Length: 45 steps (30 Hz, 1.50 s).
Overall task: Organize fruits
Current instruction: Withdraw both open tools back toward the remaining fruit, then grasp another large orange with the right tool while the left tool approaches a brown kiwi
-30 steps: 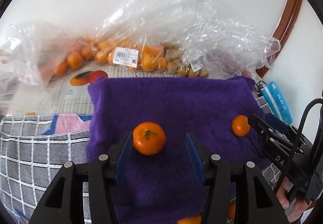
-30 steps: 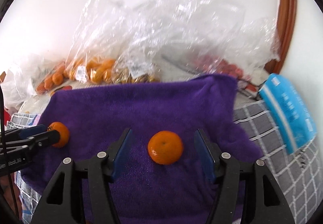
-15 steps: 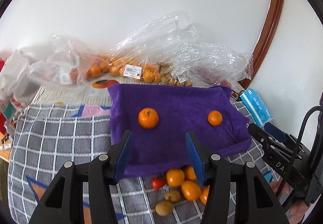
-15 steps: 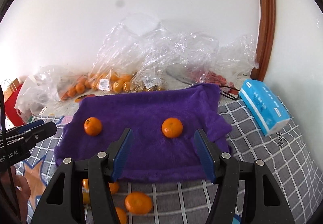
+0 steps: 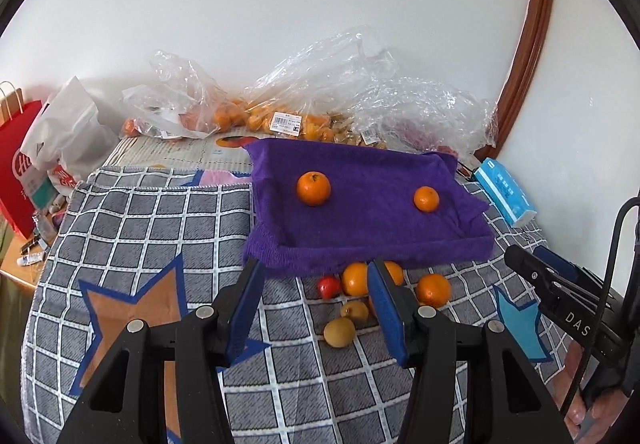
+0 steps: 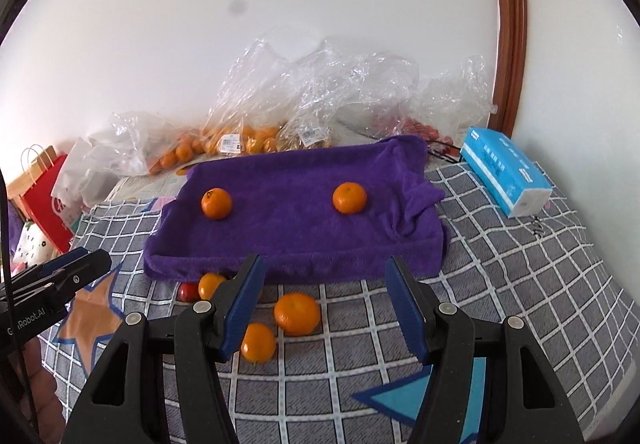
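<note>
On purple towel (image 5: 360, 228): two mandarins (image 5: 313, 188) (apart)

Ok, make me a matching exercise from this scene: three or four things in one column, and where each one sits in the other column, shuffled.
Things:
1. purple towel
2. blue tissue pack
3. red paper bag
4. small red fruit

Places:
A. far left edge, beside the table
B. on the checked cloth, just in front of the towel
C. right of the towel, near the wall
D. spread mid-table with two oranges on it

Pairs: 1-D, 2-C, 3-A, 4-B
</note>
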### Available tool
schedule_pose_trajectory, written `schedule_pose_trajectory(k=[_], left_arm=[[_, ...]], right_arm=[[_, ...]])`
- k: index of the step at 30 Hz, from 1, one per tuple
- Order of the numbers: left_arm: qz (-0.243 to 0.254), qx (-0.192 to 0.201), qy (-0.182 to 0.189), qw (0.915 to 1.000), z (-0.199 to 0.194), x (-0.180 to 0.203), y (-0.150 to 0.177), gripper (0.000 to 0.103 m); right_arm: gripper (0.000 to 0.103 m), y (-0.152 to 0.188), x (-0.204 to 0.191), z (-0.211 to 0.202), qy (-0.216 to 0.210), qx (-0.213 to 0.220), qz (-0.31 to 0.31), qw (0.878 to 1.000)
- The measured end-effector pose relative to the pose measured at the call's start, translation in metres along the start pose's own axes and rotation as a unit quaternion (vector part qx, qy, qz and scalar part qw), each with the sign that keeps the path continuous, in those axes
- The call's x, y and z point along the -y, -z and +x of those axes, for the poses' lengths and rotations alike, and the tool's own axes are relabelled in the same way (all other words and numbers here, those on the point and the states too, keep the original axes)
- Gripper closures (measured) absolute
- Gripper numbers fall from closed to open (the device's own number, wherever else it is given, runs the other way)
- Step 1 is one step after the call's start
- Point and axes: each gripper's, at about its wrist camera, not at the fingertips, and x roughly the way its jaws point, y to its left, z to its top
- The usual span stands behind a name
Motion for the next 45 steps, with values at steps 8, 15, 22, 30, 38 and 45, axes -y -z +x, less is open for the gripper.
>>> schedule_pose_trajectory(k=[8, 15, 22, 30, 38, 45], left_arm=[[-0.004, 0.006, 0.004, 1.0, -0.013, 0.002, 0.017, 0.052], [0.005, -0.015, -0.016, 0.9998, -0.008, 0.004, 0.026, 0.052], [-0.016, -0.036, -0.031, 0.9987, 0.008, -0.013, 0.041, 0.052], [-0.035, -0.061, -0.039, 0.9968, 0.031, -0.036, 0.053, 0.052], [-0.041, -0.064, -0.052, 0.9957, 0.05, -0.055, 0.067, 0.052], [-0.017, -0.062, -0.035, 0.9973, 0.053, -0.052, 0.068, 0.042]], right_arm=[[0.04, 0.02, 0.005, -0.014, -0.019, -0.003, 0.002, 1.0], [0.042, 0.029, 0.011, -0.016, -0.028, -0.008, 0.014, 0.999], [0.045, 0.037, 0.013, -0.006, -0.03, -0.015, 0.019, 0.999], [0.056, 0.045, -0.001, 0.009, -0.018, -0.018, -0.026, 0.999], [0.062, 0.047, -0.007, 0.052, -0.037, -0.058, -0.03, 0.997], [0.062, 0.04, -0.01, 0.082, -0.051, -0.078, -0.015, 0.996]])
